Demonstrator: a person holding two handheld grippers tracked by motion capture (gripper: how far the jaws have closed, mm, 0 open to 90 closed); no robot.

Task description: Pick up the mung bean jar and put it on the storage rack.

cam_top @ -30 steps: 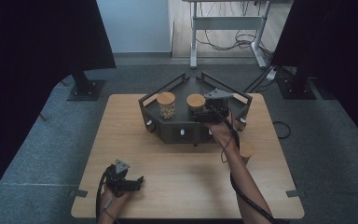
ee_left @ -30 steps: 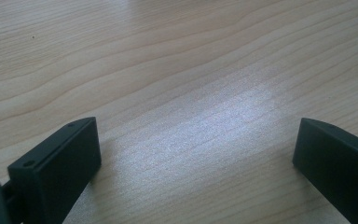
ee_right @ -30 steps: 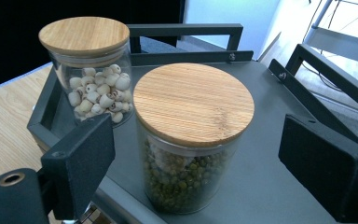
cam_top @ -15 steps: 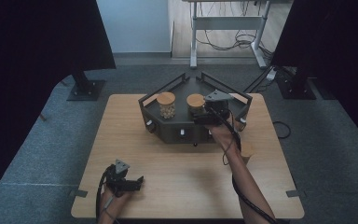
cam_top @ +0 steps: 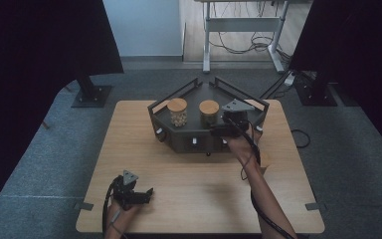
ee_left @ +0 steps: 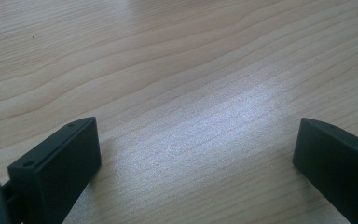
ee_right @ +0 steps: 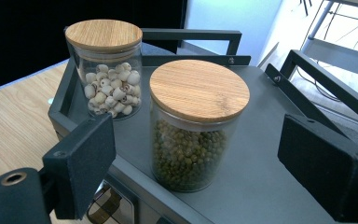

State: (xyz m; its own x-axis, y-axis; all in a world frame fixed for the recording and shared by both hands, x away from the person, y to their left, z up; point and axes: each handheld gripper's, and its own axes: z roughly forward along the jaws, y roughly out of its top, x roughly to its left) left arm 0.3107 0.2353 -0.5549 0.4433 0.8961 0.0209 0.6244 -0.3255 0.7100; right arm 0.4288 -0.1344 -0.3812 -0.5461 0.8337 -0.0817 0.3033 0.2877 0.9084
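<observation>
not much has changed from a second ago tbh: my right gripper (cam_top: 227, 121) is still parked at the front edge of the dark grey tray stand (cam_top: 258, 107), and the left gripper (cam_top: 138, 195) hasn't budged from the near left corner of the table. in the right gripper view the jaws are spread wide with nothing between them, and the jar of green beans (ee_right: 193, 130) sits just ahead, between the two jaws but not touched by either. it's upright on the stand's top with its bamboo lid (ee_right: 199, 89) on. the second jar (ee_right: 106, 70), full of pale round seeds, stands behind it and to the left, close but apart, lid on too. left gripper view shows those jaws wide open as well, holding nothing, hovering low over bare wood. surface is a light wooden table (cam_top: 129, 144) with visible grain, on grey carpet (cam_top: 45, 139). black curtains (cam_top: 40, 40) hang on both sides, there's a pale wall at the back, and a metal desk frame (cam_top: 241, 30) with loose cables on the floor under it.
</observation>
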